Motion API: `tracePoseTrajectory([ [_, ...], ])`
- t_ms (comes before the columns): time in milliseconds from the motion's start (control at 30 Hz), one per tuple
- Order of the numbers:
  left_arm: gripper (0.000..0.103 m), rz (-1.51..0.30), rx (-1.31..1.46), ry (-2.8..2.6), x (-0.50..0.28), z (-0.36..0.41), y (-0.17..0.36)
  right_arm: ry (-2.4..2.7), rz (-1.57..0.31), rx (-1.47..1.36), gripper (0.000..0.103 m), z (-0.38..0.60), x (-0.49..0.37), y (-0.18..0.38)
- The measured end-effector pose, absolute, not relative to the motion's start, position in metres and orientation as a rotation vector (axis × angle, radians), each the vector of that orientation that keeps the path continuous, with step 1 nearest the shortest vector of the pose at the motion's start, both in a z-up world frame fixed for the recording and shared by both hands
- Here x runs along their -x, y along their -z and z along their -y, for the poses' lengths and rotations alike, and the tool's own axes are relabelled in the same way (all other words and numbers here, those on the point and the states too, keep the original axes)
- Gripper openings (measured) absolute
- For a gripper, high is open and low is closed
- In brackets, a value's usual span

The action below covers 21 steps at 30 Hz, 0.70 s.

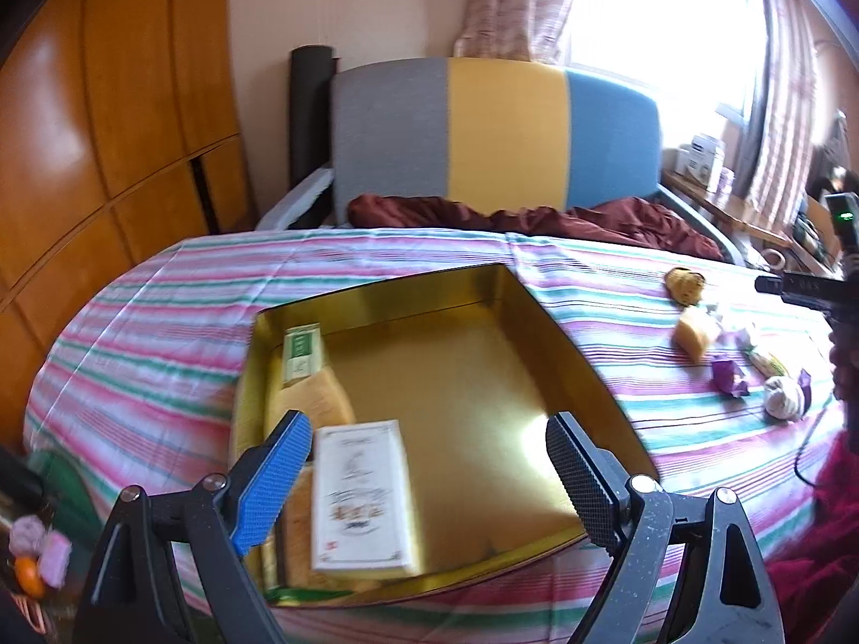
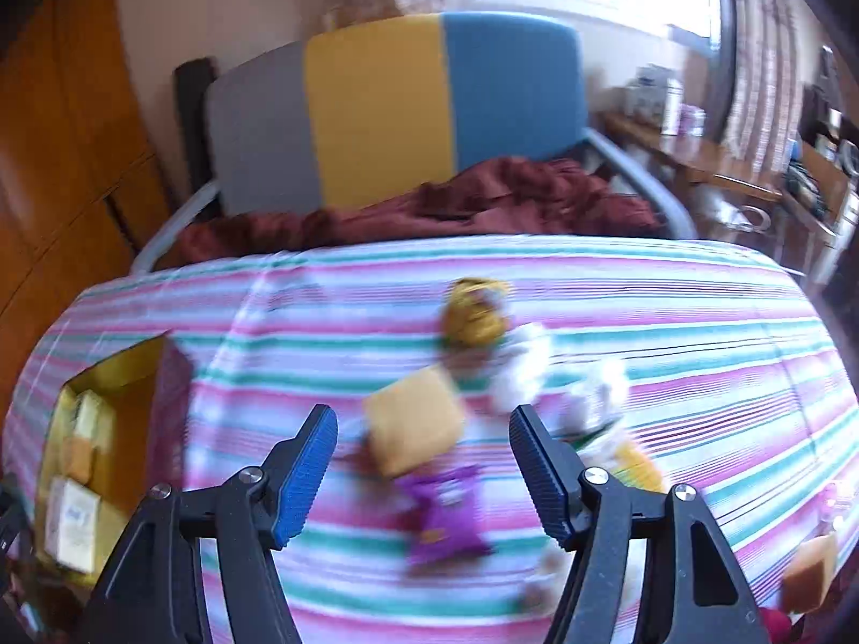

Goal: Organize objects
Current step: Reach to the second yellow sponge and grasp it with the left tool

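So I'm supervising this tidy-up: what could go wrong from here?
1. The small packets lie close together, so the open right gripper may catch two or knock one aside.
2. The gold tin holds boxes only along one side; a packet dropped from above could land on them.

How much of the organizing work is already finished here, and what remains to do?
Done: a few packets, among them a white box and a green-labelled one, already lie in the gold tin. In hand: nothing; the left tongs and right tongs are both open and empty. Left: the loose snacks on the striped cloth, such as the yellow packet and the purple one.
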<state>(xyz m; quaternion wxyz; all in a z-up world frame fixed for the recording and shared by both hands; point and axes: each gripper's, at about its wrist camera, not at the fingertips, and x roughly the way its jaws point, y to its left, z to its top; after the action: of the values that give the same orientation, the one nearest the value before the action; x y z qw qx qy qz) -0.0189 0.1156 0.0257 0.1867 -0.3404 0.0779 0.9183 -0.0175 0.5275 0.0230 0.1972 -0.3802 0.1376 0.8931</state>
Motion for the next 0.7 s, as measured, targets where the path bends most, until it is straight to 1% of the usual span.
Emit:
tracePoseTrajectory([
  [133, 0.089, -0.255, 0.951, -2.524, 0.018, -0.146, -0.025, -2.385, -0.477, 0.977, 0.068, -0.577, 0.001, -0.006],
  [267, 0.087, -0.286, 0.948, -2.461, 0.020, -0.181, -0.025, -2.261, -0.728, 0.935, 0.068, -0.616, -0.019, 0.012],
  [333, 0.085, -0.287, 0.959, -2.415, 0.023, -0.203, -0.023, -2.253, -0.800, 0.896, 0.068, -0.624, -0.026, 0.011],
  [467, 0.084, -0.289, 0.991, -2.330, 0.028, -0.249, -0.016, -2.273, -0.844, 0.905, 0.068, -0.624, -0.027, 0.009],
  [700, 0.084, -0.393, 1.008, -2.221, 0.031, -0.322, 0.004, -2.281, -0.890, 0.950, 0.068, -0.623, -0.025, 0.013],
])
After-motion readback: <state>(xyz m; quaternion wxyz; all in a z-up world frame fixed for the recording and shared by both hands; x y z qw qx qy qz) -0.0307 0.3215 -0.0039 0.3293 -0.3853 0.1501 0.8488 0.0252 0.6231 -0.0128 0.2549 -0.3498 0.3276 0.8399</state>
